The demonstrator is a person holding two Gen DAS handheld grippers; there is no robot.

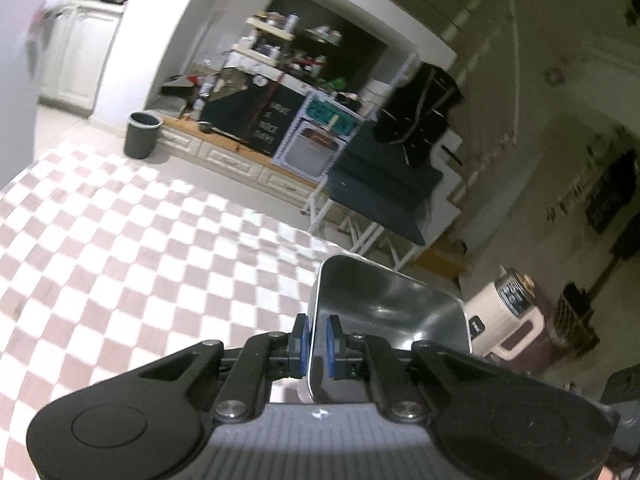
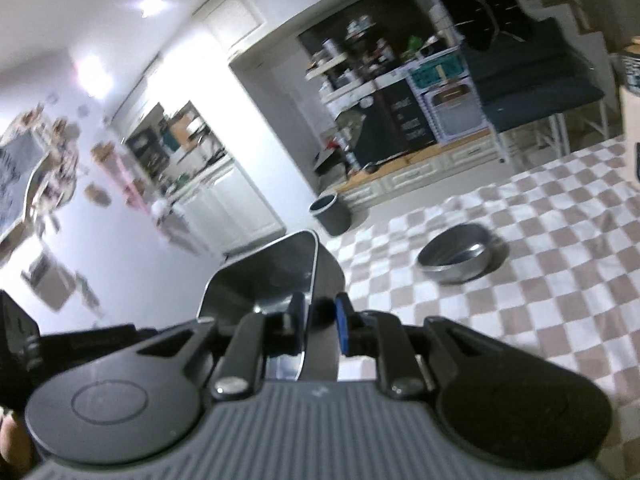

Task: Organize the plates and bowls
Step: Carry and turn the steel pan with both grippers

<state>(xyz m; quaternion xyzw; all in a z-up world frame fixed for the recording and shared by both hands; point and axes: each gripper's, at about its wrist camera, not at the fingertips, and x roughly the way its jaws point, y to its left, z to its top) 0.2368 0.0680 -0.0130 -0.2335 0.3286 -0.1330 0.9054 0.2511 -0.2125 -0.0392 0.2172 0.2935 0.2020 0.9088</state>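
**Two trays aloft, one grip loosening**

The left gripper (image 1: 316, 346) is clenched on the rim of a steel tray (image 1: 384, 304), carried above the checkered cloth (image 1: 120, 260). The right gripper (image 2: 320, 326) straddles a second tray (image 2: 272, 280), jaws slack, one pad apparently clear, so it may slip. A round bowl (image 2: 456, 256) waits on the cloth. Motion blur hides the contact; both trays' near ends are cut off.

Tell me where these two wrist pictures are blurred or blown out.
Left wrist view: the checkered cloth smears with motion blur, while the steel tray shows soft glare. Right wrist view: the ceiling lights blow out white, the wall at left streaks, and the round steel bowl is slightly soft.
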